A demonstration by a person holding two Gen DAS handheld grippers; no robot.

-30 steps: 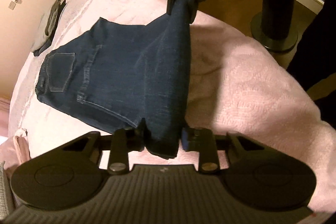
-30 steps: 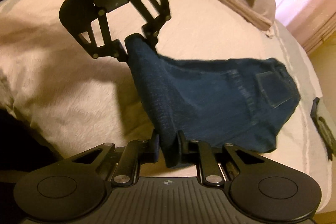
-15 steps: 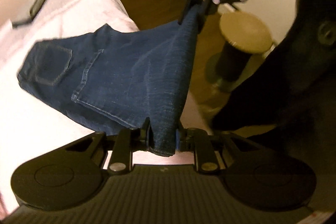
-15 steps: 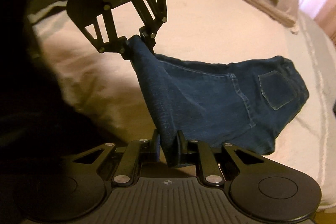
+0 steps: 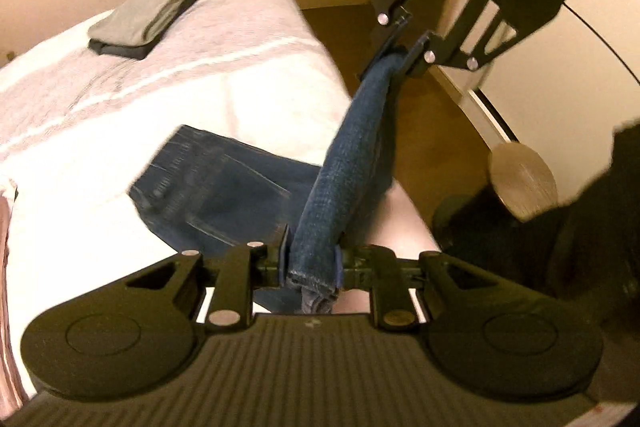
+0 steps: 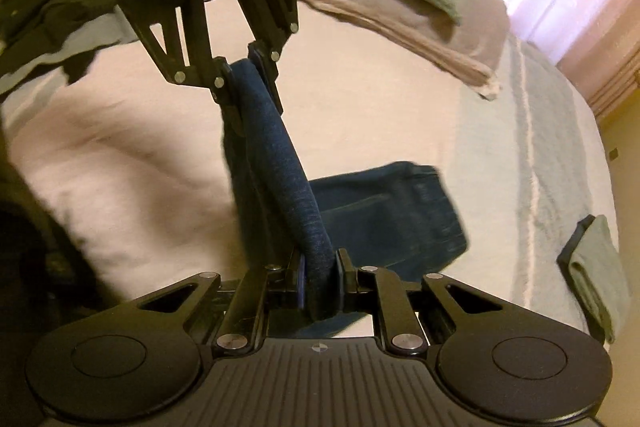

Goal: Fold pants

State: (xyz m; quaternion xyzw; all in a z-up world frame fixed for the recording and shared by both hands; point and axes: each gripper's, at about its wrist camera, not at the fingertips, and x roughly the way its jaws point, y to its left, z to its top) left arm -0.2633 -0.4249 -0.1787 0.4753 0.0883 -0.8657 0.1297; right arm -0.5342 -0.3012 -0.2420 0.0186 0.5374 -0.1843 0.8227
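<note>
Bedroom, pink-covered bed [image 5: 180,75] with a folded grey garment [image 5: 140,17] at its far-left corner; pants [image 5: 224,195] hang mid-air over the bed edge, doubled, waist end blurred and drooping toward the cover; left tool [image 5: 311,263] pinches one end of the fold edge, right tool [image 6: 320,277] pinches the other, denim taut between them; judged step: carrying the half-folded pants; next: lower flat, lay waist end first, then release.

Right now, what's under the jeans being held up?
The jeans hang from the left hand-held gripper and the right hand-held gripper over the pale bedspread. What lies directly beneath the denim is covered.
</note>
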